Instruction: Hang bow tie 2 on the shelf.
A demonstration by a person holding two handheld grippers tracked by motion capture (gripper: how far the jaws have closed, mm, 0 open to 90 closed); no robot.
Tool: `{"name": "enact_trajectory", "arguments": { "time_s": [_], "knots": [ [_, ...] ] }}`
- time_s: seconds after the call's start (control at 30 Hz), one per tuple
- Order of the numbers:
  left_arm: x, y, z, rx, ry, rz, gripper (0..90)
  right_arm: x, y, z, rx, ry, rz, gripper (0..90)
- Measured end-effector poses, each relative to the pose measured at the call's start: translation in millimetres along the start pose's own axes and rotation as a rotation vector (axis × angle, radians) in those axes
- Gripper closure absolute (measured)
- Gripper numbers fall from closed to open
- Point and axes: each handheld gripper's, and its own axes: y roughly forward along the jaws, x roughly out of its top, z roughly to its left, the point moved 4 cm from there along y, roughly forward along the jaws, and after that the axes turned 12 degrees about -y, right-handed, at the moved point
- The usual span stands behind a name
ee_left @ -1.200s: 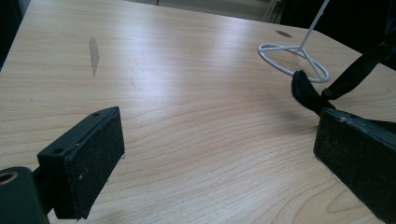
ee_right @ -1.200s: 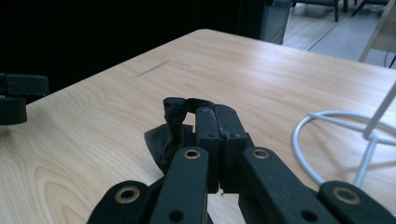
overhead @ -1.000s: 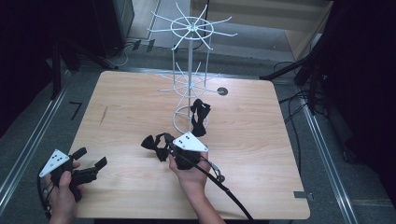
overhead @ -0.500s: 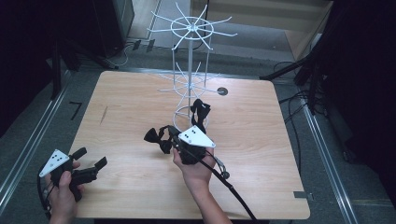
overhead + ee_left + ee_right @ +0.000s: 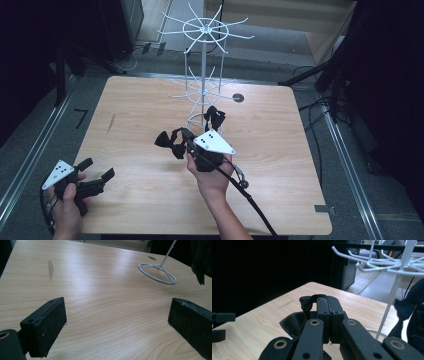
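High view: right gripper (image 5: 184, 142) clamps limp black bow tie (image 5: 167, 142), lifted off table (image 5: 280, 145); left gripper (image 5: 97, 170) jaws wide apart.

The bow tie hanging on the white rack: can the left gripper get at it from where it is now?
Probably yes. The left gripper is open and holds nothing, and bare table lies between it and the hanging bow tie; the right gripper sits close beside that path.

You're in a lab or recording studio, bare wooden desk (image 5: 140, 115) on a grey floor (image 5: 350, 165), black curtains (image 5: 385, 75) on both sides, loose cables (image 5: 312, 107) trailing, metal rails (image 5: 27, 165) along the floor.
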Motion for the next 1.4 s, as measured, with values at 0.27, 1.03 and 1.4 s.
{"name": "enact_trajectory", "arguments": {
  "time_s": [0.27, 1.03, 1.4],
  "knots": [
    [0.0, 0.2, 0.0, -0.002, -0.001, -0.003, 2.8, 9.0, -2.2, -4.1, -0.011, -0.007, -0.018, 90.0],
    [0.1, 0.2, 0.2, -0.003, 0.001, -0.002, 2.8, 31.9, -8.7, -14.2, -0.031, -0.02, -0.057, 90.0],
    [0.1, 0.2, 0.1, -0.003, -0.001, -0.004, 2.8, 38.0, -9.6, -20.5, -0.042, -0.015, -0.074, 90.0]
  ]
}}
